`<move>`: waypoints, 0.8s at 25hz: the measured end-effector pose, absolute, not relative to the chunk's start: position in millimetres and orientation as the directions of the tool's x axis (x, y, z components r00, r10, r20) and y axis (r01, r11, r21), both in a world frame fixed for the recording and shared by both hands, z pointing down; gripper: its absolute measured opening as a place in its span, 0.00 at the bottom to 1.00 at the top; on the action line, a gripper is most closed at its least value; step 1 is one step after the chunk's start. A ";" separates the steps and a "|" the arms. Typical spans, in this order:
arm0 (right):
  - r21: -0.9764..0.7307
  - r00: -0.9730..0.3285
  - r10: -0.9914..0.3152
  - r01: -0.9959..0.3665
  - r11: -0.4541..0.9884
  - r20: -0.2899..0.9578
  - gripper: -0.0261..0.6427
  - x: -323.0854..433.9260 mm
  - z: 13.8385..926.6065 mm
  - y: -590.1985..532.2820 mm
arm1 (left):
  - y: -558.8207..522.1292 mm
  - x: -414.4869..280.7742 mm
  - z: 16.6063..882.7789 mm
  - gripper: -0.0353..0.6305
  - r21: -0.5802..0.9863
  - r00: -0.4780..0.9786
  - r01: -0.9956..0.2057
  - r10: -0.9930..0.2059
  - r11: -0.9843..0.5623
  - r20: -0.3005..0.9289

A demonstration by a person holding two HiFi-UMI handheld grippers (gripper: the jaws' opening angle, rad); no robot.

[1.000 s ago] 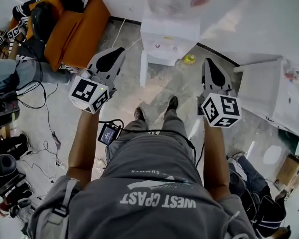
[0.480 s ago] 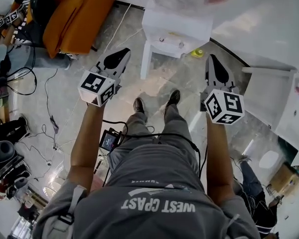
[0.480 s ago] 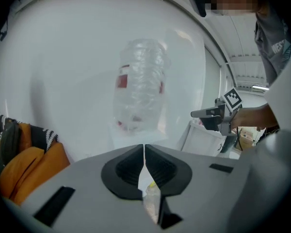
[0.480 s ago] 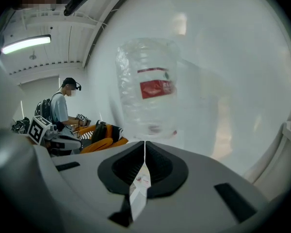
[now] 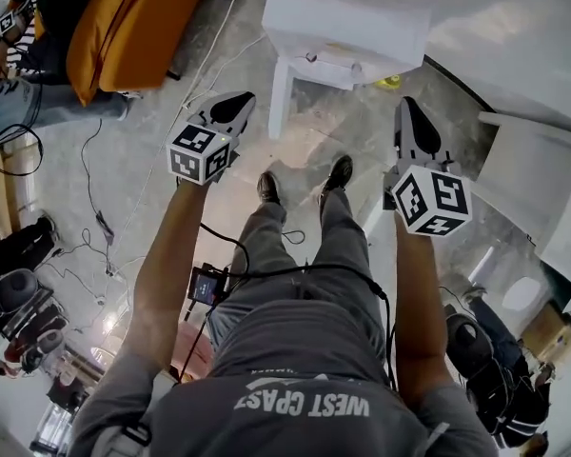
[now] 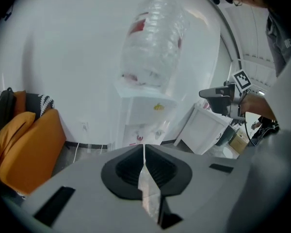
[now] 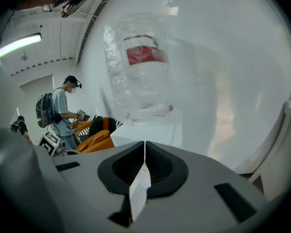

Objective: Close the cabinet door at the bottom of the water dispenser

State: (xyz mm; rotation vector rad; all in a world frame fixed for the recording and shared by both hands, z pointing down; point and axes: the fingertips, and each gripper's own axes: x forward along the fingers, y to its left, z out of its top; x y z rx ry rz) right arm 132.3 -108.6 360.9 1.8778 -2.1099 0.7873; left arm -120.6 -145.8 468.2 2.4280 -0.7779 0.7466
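Observation:
The white water dispenser (image 5: 347, 31) stands at the top middle of the head view, with a clear bottle (image 6: 153, 42) on top. Its bottom cabinet door (image 5: 277, 103) hangs open, swung out edge-on at the dispenser's left. My left gripper (image 5: 241, 100) is shut and empty, a little left of that door and pointing at it. My right gripper (image 5: 405, 105), also shut with nothing in it, is held right of the dispenser's base. In the left gripper view the shut jaws (image 6: 144, 147) hide the lower cabinet. The right gripper view has the bottle (image 7: 138, 67) above the shut jaws (image 7: 144, 144).
An orange sofa (image 5: 124, 27) sits at the back left, with cables (image 5: 95, 217) trailing over the floor. A white side cabinet (image 5: 533, 179) stands at the right. A small yellow object (image 5: 390, 82) lies by the dispenser's base. My shoes (image 5: 266, 187) are just before the dispenser. A person with a backpack (image 7: 63, 110) stands far left.
Both grippers have sunk toward the floor, the left one more, and it has drawn nearer the open door. Both stayed shut.

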 end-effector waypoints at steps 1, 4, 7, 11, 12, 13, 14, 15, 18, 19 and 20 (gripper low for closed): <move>-0.251 -0.166 -0.853 -0.967 0.043 0.494 0.08 133.5 367.9 -109.7 | -146.2 -120.0 480.6 0.09 0.276 0.684 -0.638 -0.365 -0.719 0.631; -0.252 -0.158 -0.846 -0.967 0.029 0.509 0.08 137.3 389.5 -107.5 | -144.2 -118.3 516.2 0.09 0.285 0.670 -0.644 -0.344 -0.710 0.658; -0.251 -0.151 -0.832 -0.968 0.015 0.534 0.08 138.5 413.6 -101.9 | -137.7 -119.6 551.9 0.09 0.298 0.660 -0.647 -0.319 -0.702 0.680; -0.256 -0.143 -0.815 -0.967 -0.007 0.562 0.08 141.1 444.2 -102.9 | -135.5 -121.5 600.7 0.09 0.321 0.643 -0.659 -0.288 -0.680 0.710; -0.258 -0.143 -0.812 -0.966 -0.011 0.566 0.09 141.2 449.5 -102.7 | -134.2 -122.5 612.3 0.09 0.326 0.638 -0.663 -0.281 -0.674 0.717; -0.260 -0.142 -0.810 -0.966 -0.013 0.569 0.09 141.0 453.5 -101.7 | -132.1 -123.8 623.2 0.09 0.331 0.633 -0.666 -0.272 -0.668 0.725; -0.260 -0.142 -0.809 -0.965 -0.014 0.570 0.09 140.6 456.3 -100.2 | -129.6 -125.2 633.3 0.09 0.335 0.628 -0.668 -0.262 -0.664 0.733; -0.260 -0.142 -0.808 -0.965 -0.014 0.571 0.09 140.3 458.3 -98.4 | -127.1 -126.7 642.6 0.09 0.337 0.622 -0.671 -0.254 -0.661 0.740; -0.261 -0.141 -0.805 -0.965 -0.019 0.577 0.09 140.8 466.1 -95.2 | -122.6 -132.1 670.5 0.09 0.341 0.601 -0.683 -0.231 -0.646 0.765; -0.262 -0.140 -0.803 -0.965 -0.021 0.580 0.09 141.0 469.3 -93.7 | -120.7 -134.1 679.8 0.09 0.343 0.593 -0.687 -0.223 -0.640 0.774; -0.261 -0.139 -0.801 -0.965 -0.023 0.582 0.09 140.9 470.8 -90.6 | -117.3 -136.1 686.8 0.09 0.346 0.587 -0.691 -0.214 -0.634 0.780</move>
